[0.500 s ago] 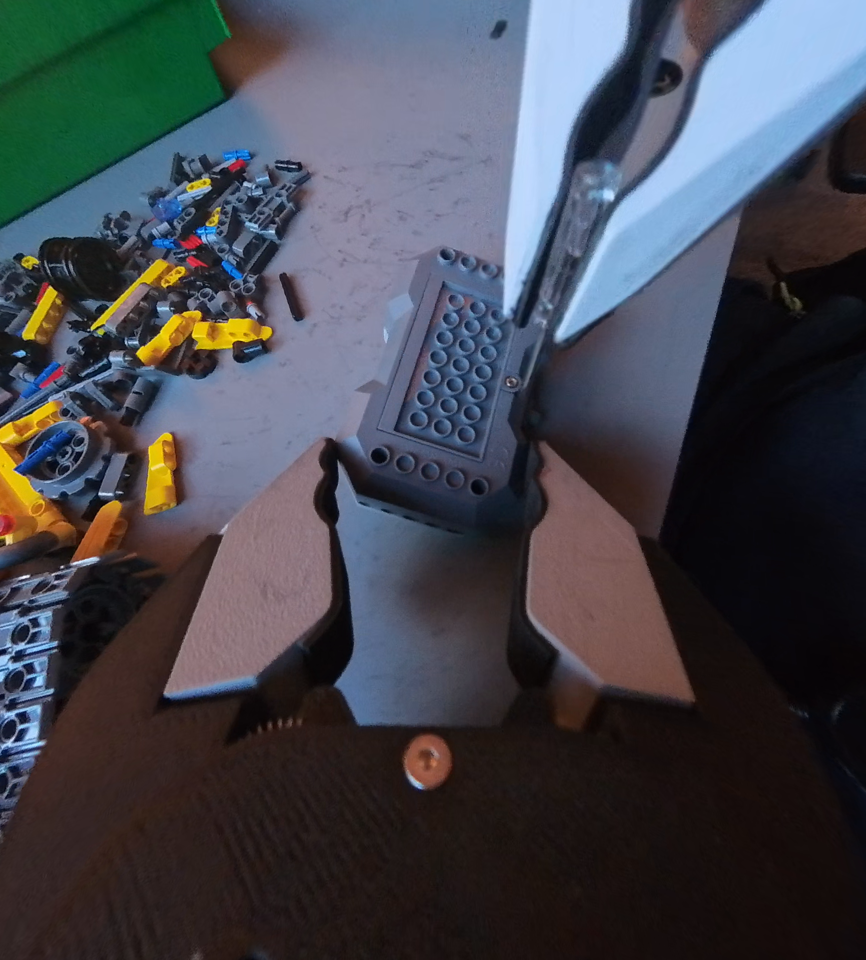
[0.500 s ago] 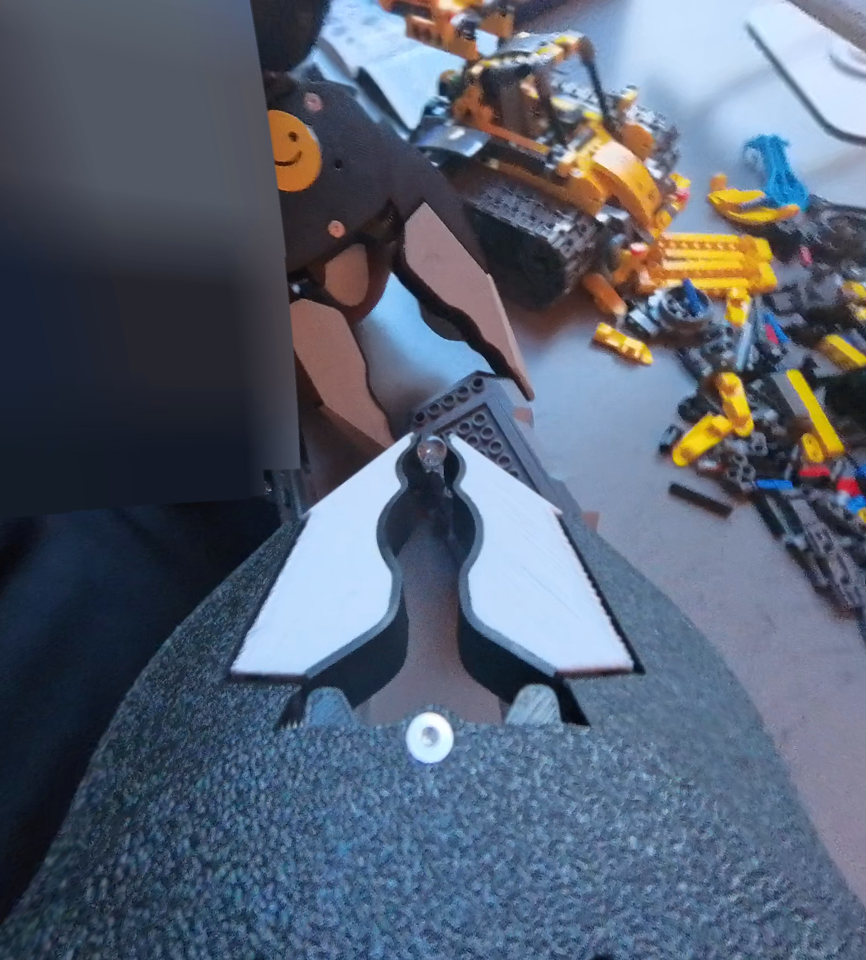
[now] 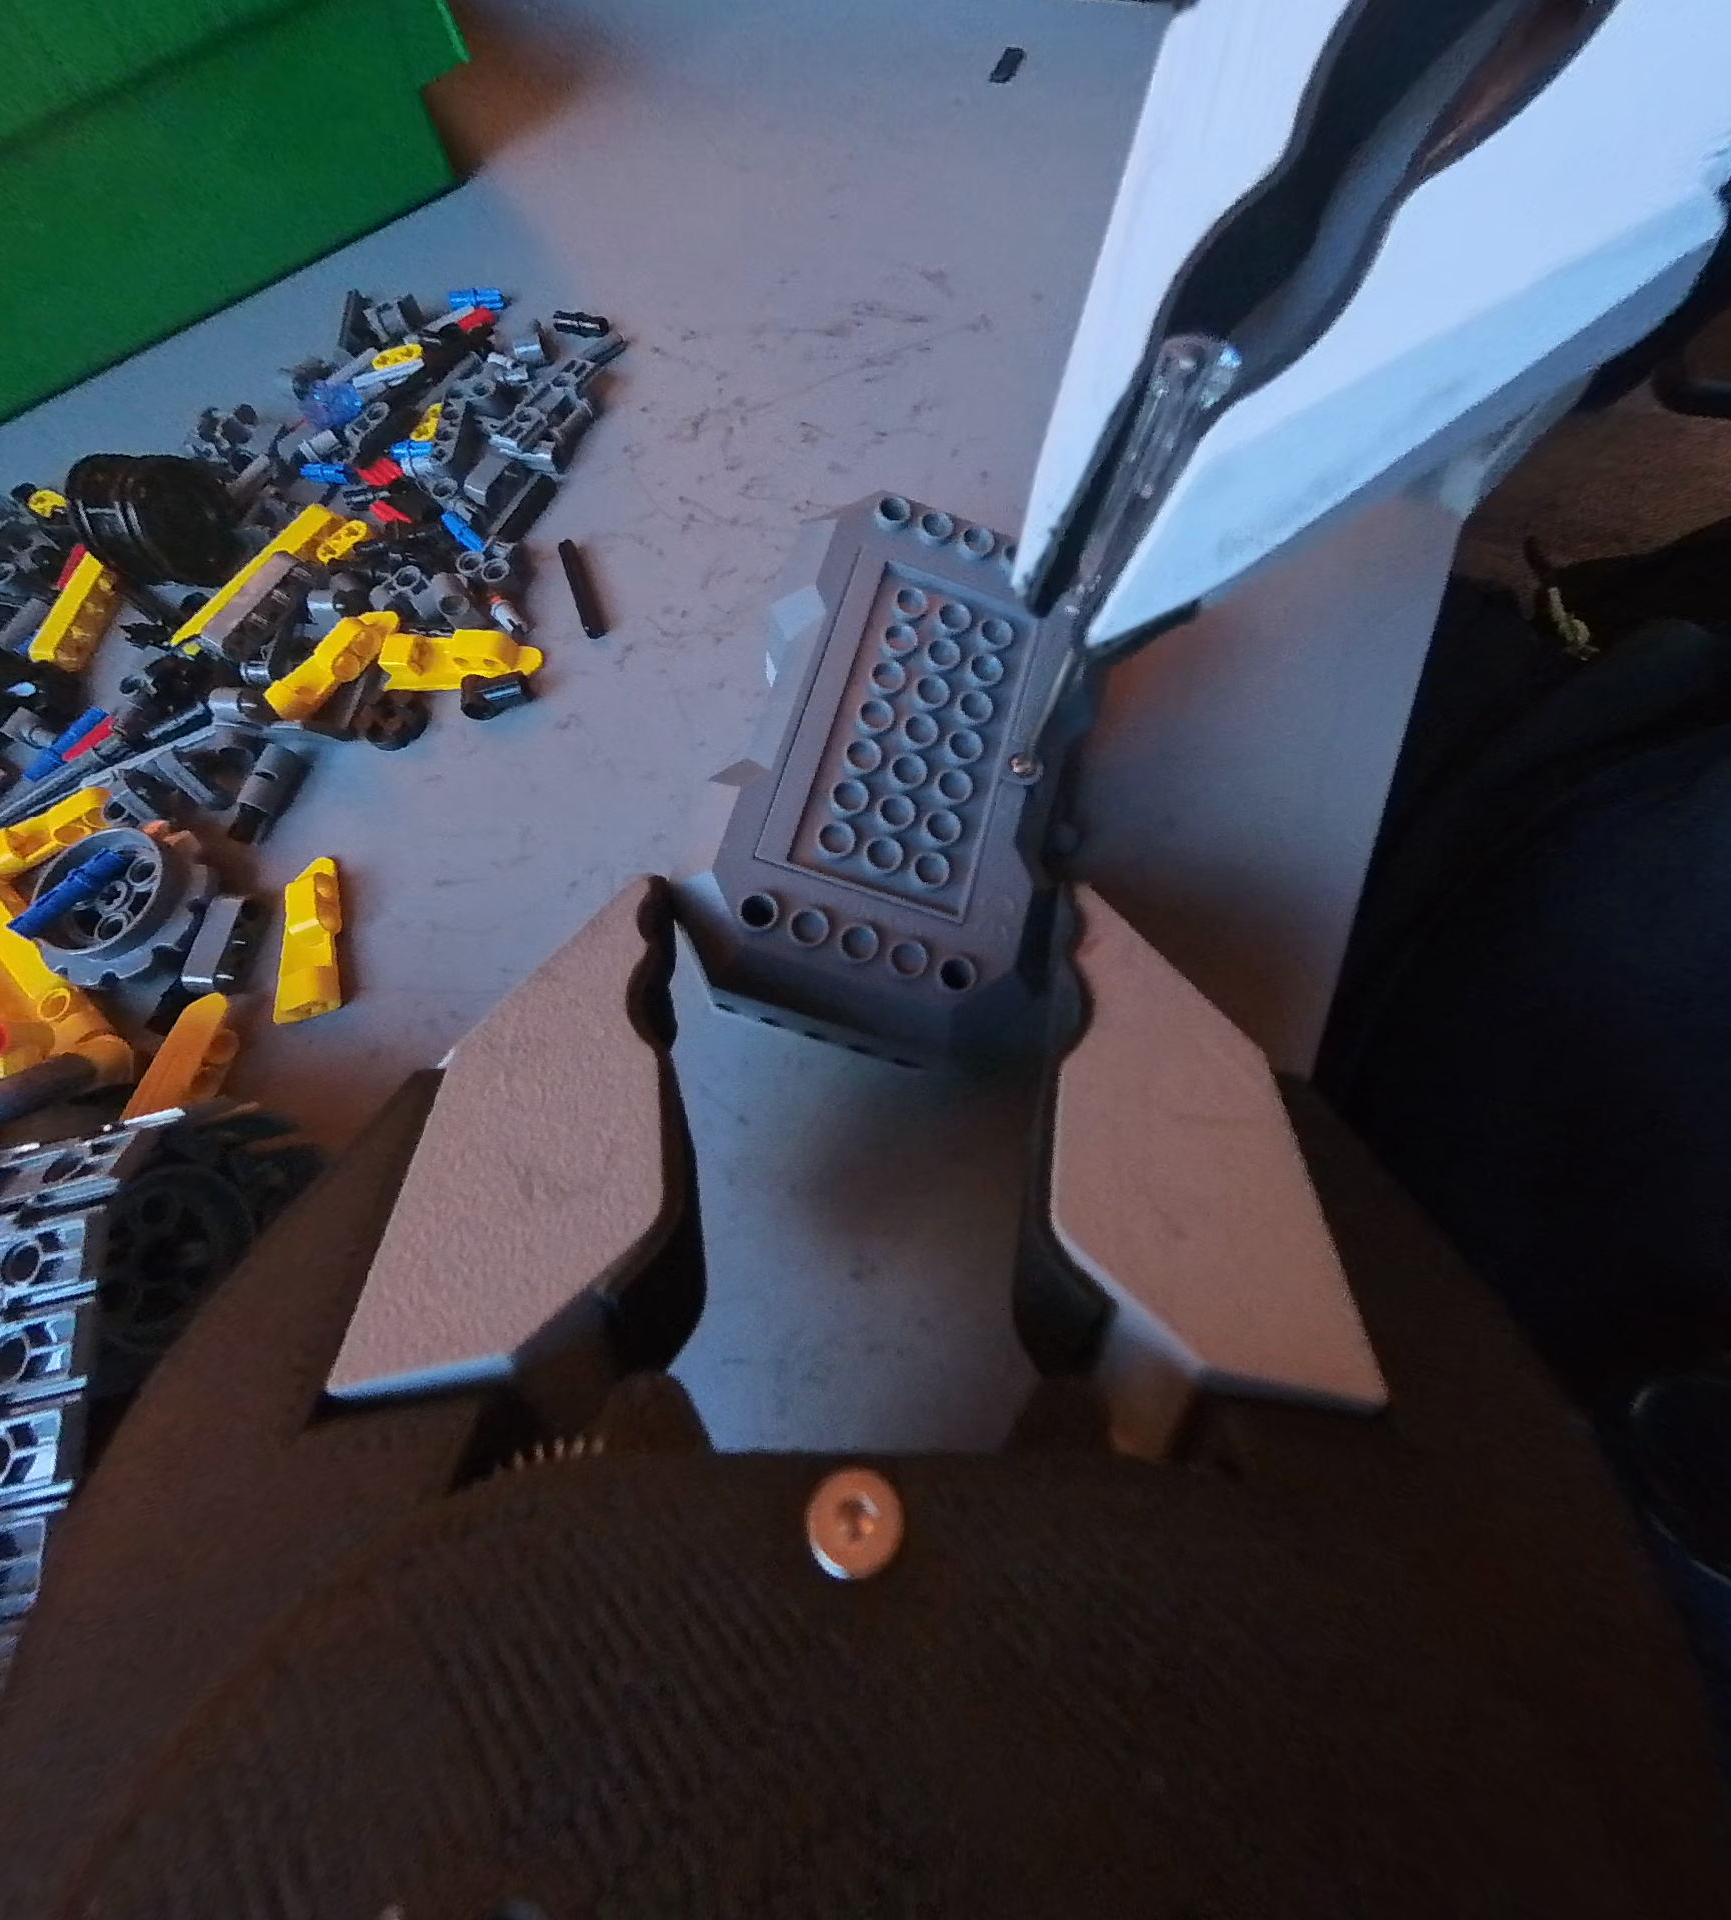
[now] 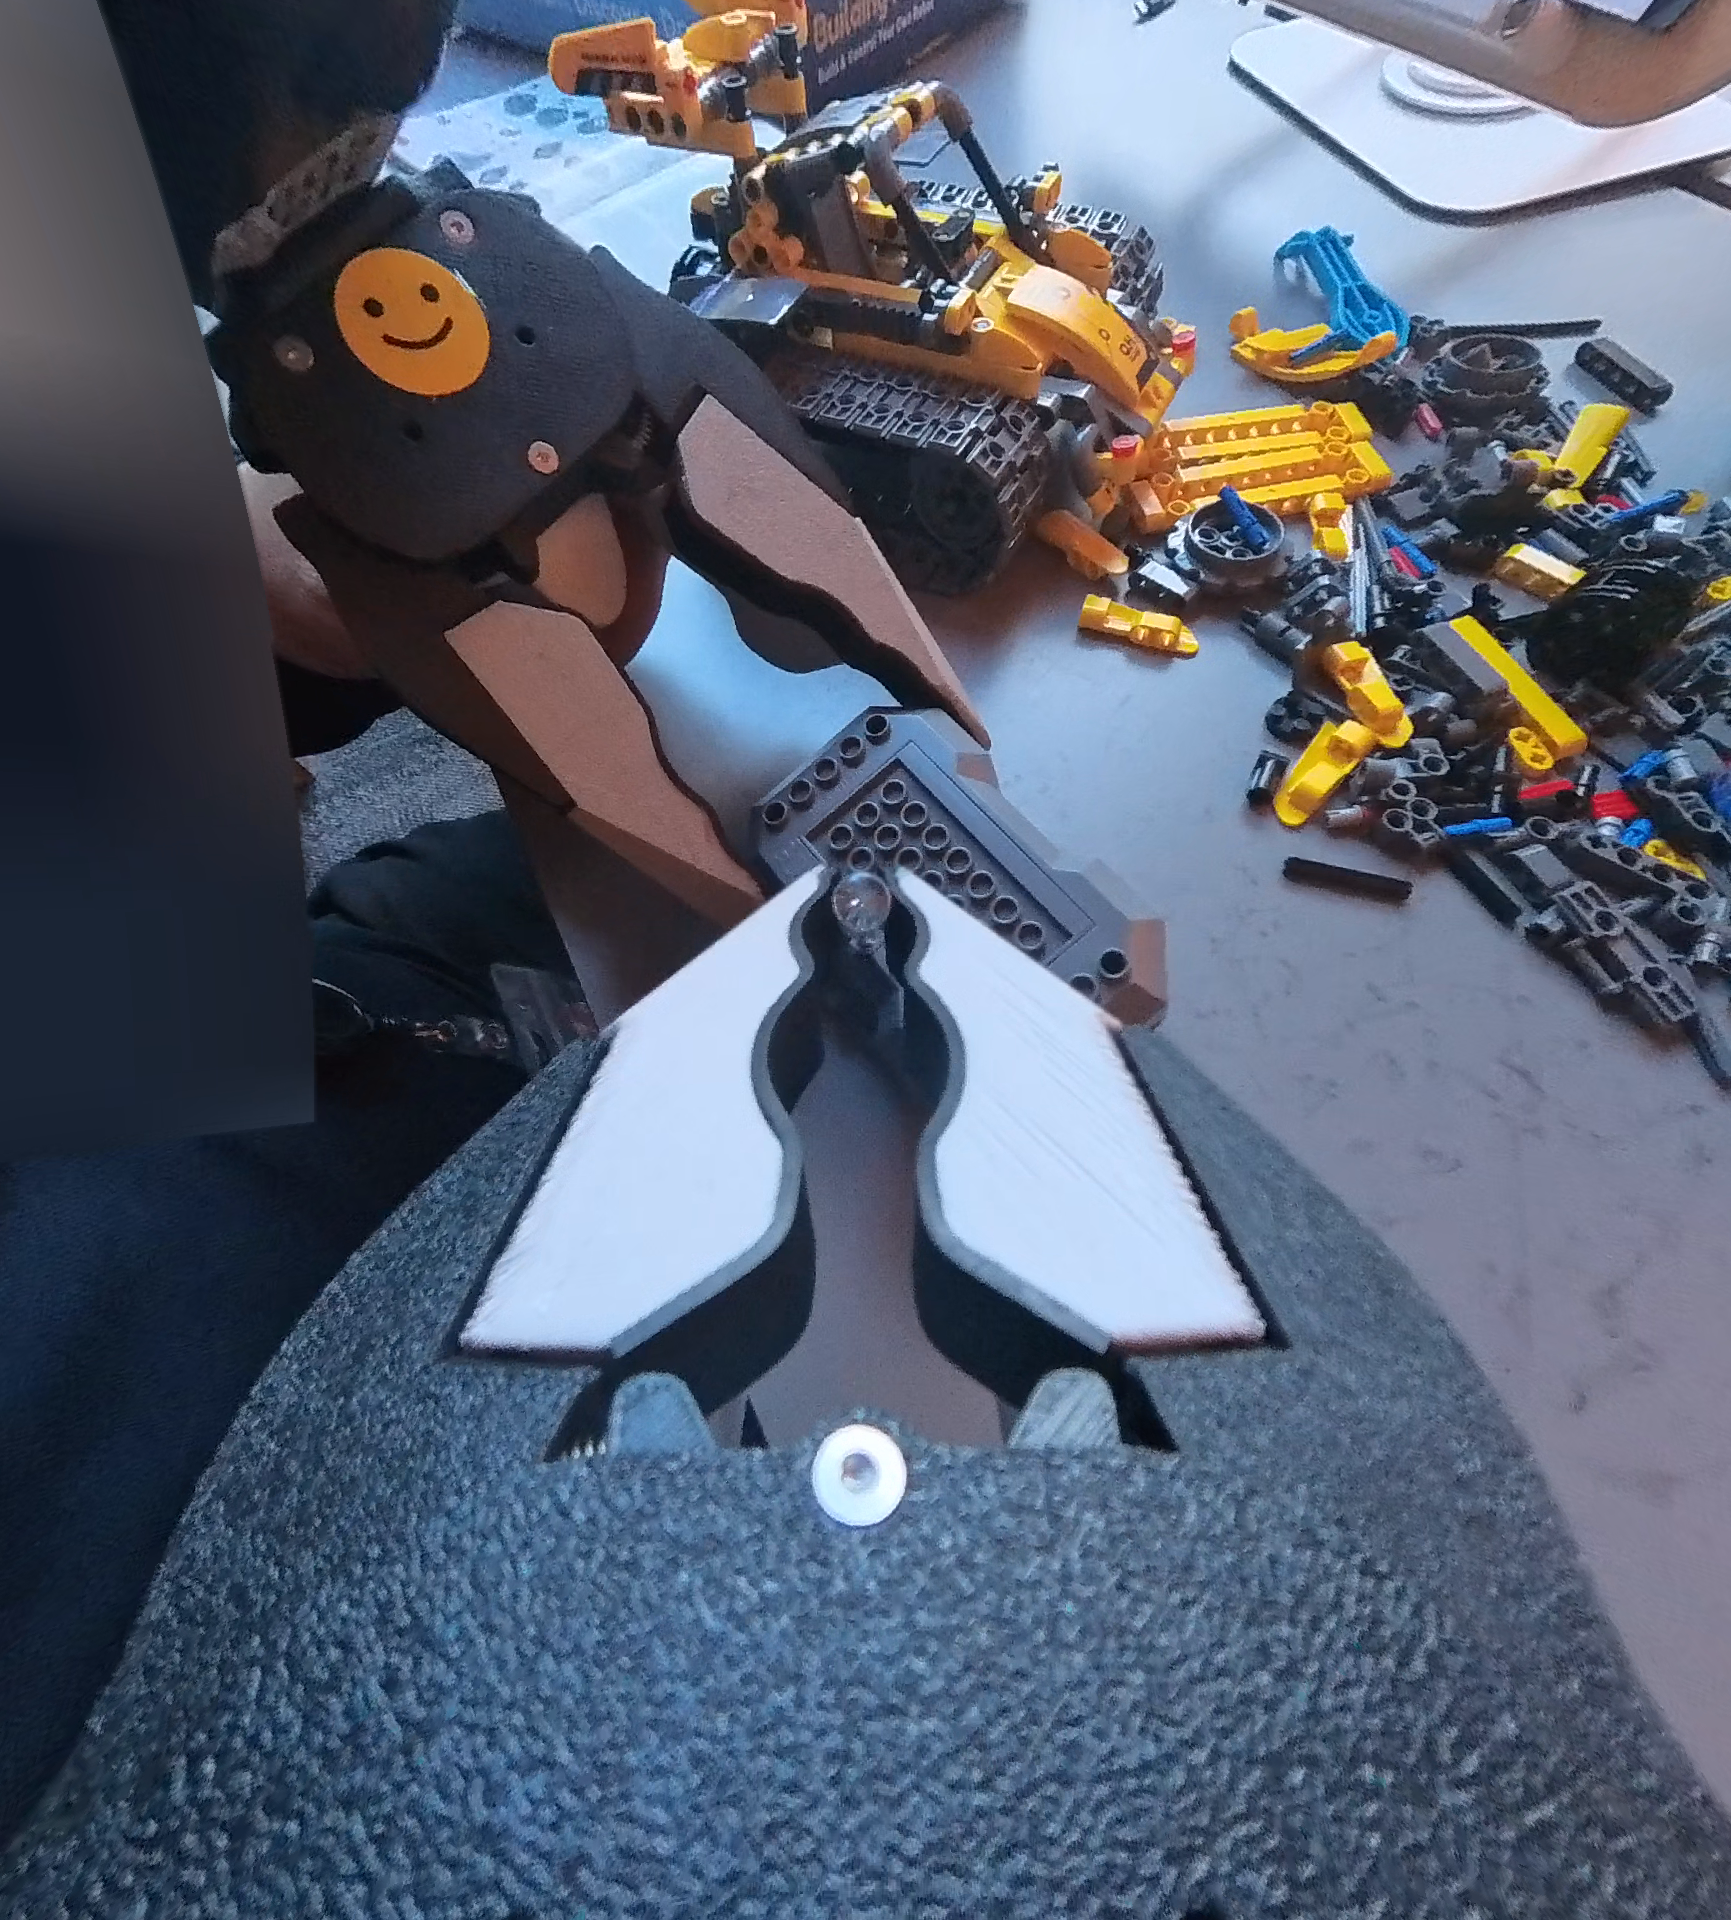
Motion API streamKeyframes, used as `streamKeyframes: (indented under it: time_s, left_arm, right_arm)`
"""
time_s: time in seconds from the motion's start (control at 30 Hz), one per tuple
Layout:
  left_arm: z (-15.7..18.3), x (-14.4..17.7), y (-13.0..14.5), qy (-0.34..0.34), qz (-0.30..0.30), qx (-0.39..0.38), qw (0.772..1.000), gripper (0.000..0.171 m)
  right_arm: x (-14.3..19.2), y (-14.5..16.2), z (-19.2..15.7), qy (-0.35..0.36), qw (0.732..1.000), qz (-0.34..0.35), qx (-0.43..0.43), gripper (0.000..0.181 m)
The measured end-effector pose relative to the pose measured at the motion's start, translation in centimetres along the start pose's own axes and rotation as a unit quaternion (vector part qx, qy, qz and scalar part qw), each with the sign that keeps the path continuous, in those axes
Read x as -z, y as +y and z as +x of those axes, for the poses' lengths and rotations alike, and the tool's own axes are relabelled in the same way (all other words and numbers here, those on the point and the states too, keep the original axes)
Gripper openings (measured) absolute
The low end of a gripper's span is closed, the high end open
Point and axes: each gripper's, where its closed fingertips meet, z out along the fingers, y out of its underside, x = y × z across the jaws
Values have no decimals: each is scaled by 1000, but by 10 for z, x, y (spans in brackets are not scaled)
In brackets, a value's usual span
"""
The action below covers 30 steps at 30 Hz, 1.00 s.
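My left gripper [image 3: 861,914], with brown fingers, is shut on a grey studded box [image 3: 902,748] and holds it by its near end just above the table. My right gripper [image 4: 861,883], with white fingers, is shut on a small screwdriver with a clear handle [image 4: 861,902]. In the left wrist view the screwdriver [image 3: 1167,426] comes down from the upper right and its tip rests on a screw [image 3: 1023,765] at the box's right edge. In the right wrist view the box [image 4: 954,831] lies just beyond my fingertips, with the left gripper [image 4: 861,816] clamped around it.
A pile of loose yellow, grey and black building pieces [image 3: 217,623] covers the table to the left. A yellow tracked bulldozer model [image 4: 944,312] stands behind it. A green box [image 3: 113,187] is at the far left. The table edge [image 3: 1380,831] runs close on the right, with dark clothing beyond. Left tips to right tips: about 6 cm.
The right gripper has rolled slightly with the screwdriver still on the screw. The left gripper and the box have hardly moved.
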Motion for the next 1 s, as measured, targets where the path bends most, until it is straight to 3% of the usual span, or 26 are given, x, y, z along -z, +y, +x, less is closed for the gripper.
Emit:
streamKeyframes:
  time_s: [0.33,0.63,1.0]
  left_arm:
    - [0,0,0,-3,0,-5,1000,69]
    - [-3,0,1,-26,-4,7,1000,69]
    - [-6,1,1,-56,-9,29,998,69]
  right_arm:
    - [0,1,0,24,1000,2,9,7]
    - [-1,2,0,135,989,20,60,7]
    - [-6,-1,0,179,979,46,80,8]
